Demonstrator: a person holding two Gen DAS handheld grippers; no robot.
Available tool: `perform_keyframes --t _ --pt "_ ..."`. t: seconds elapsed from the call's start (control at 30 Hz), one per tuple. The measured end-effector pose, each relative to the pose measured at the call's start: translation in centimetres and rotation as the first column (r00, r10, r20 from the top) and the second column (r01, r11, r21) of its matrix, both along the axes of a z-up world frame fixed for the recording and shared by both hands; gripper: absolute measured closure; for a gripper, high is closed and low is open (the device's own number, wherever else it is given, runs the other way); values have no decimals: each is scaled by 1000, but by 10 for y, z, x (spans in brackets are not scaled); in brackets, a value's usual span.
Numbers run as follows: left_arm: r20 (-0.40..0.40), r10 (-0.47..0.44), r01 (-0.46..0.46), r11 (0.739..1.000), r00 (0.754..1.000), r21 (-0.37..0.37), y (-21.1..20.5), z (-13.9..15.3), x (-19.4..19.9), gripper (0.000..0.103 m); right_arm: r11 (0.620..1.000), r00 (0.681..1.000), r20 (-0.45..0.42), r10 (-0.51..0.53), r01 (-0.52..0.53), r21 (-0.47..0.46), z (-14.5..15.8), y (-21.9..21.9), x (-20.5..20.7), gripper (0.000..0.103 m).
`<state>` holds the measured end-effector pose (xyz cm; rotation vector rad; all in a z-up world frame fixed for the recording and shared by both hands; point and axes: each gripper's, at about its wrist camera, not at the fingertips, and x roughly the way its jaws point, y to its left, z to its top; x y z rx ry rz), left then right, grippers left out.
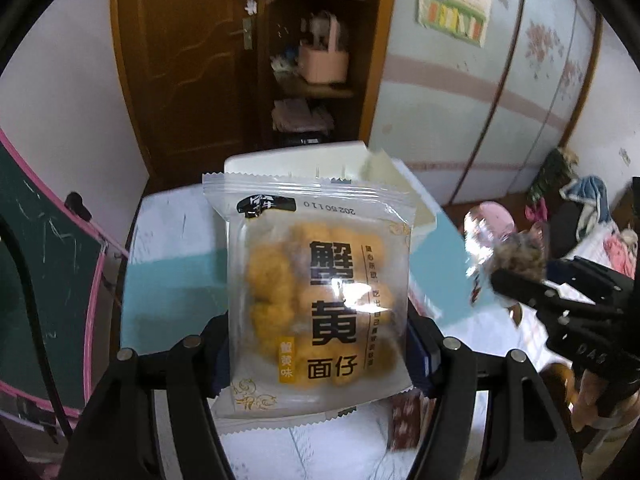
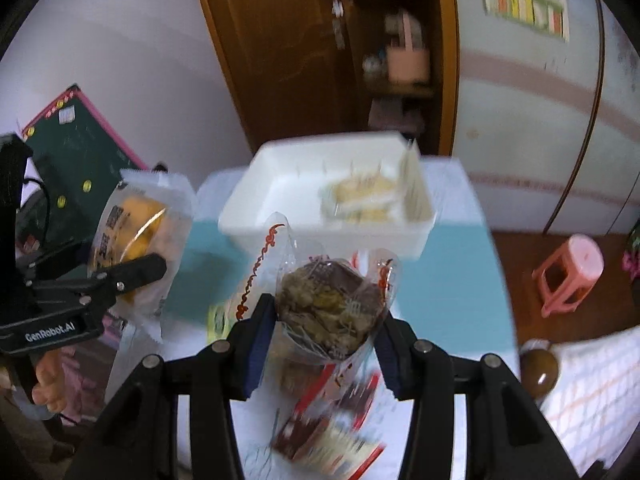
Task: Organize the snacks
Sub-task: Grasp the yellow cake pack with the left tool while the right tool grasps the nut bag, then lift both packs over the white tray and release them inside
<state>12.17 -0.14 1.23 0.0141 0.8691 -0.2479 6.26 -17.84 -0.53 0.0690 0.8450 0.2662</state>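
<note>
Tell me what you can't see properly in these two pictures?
- Left wrist view: the white plastic bin is mostly hidden behind the clear packet of yellow snacks in the left claw.
- Right wrist view: the pale snacks inside the bin are too blurred to name.
- Right wrist view: the red-printed packet on the table is blurred and partly covered by the clear packet of brown snacks.

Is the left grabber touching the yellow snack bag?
Touching. The left wrist view shows the left gripper with both pads pressed against the yellow snack bag's sides.
</note>
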Motion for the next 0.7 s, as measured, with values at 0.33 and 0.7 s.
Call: perform_keyframes --t 0.33,0.7 --pt "52 49 -49 999 997 5 -3 38 59 35 998 987 147 -58 61 -14 79 -12 61 55" --pt "6 76 -77 996 997 40 -13 10 120 35 993 988 97 -120 119 19 78 -11 131 55"
